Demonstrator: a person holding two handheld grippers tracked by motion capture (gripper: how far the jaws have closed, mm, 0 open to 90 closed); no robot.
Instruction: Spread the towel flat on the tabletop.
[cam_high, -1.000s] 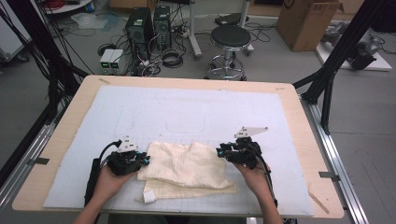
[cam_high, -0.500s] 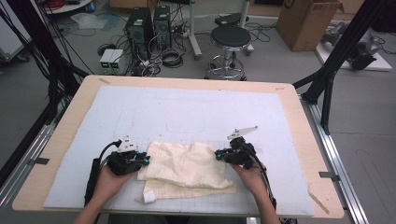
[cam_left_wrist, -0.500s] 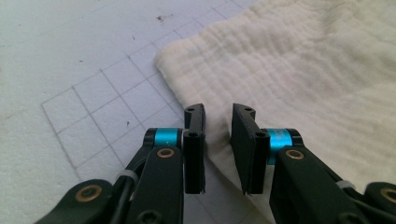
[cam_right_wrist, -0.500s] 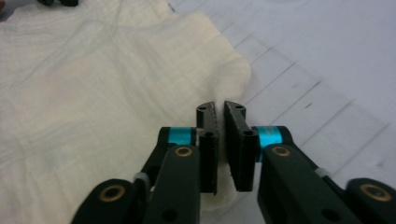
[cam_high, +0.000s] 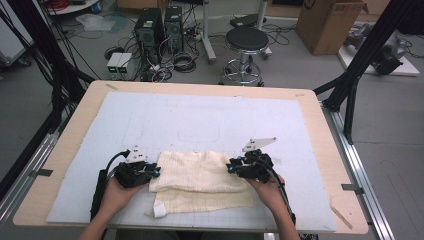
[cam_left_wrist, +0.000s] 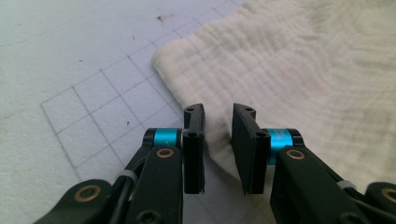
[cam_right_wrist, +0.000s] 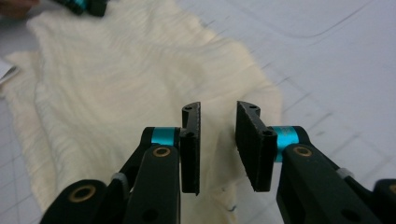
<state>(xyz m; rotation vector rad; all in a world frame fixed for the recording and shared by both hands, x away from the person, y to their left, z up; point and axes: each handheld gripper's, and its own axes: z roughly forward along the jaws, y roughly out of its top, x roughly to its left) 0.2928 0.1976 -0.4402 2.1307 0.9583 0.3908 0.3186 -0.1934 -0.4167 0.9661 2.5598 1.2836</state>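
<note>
A cream cloth (cam_high: 200, 177), folded into layers, lies on the front middle of the mat, with a white tag (cam_high: 160, 210) at its front left corner. My left gripper (cam_high: 152, 172) sits at the cloth's left edge. Its jaws (cam_left_wrist: 218, 116) stand a little apart over that edge of the cloth (cam_left_wrist: 303, 70), gripping nothing. My right gripper (cam_high: 231, 167) sits at the cloth's right edge. Its jaws (cam_right_wrist: 218, 112) have just been opening and stand apart above the cloth (cam_right_wrist: 116, 79), with no fabric pinched between them. The left gripper (cam_right_wrist: 81, 4) shows far off in the right gripper view.
A pale gridded mat (cam_high: 200, 115) covers the wooden table (cam_high: 75, 125). Behind the table, on the floor, are a black stool (cam_high: 246, 42), computer towers (cam_high: 160, 25), cables and a cardboard box (cam_high: 330, 25). Black frame posts (cam_high: 350, 85) stand at the right.
The right gripper has edged slightly left, toward the cloth's right edge. The left hand and the cloth look the same.
</note>
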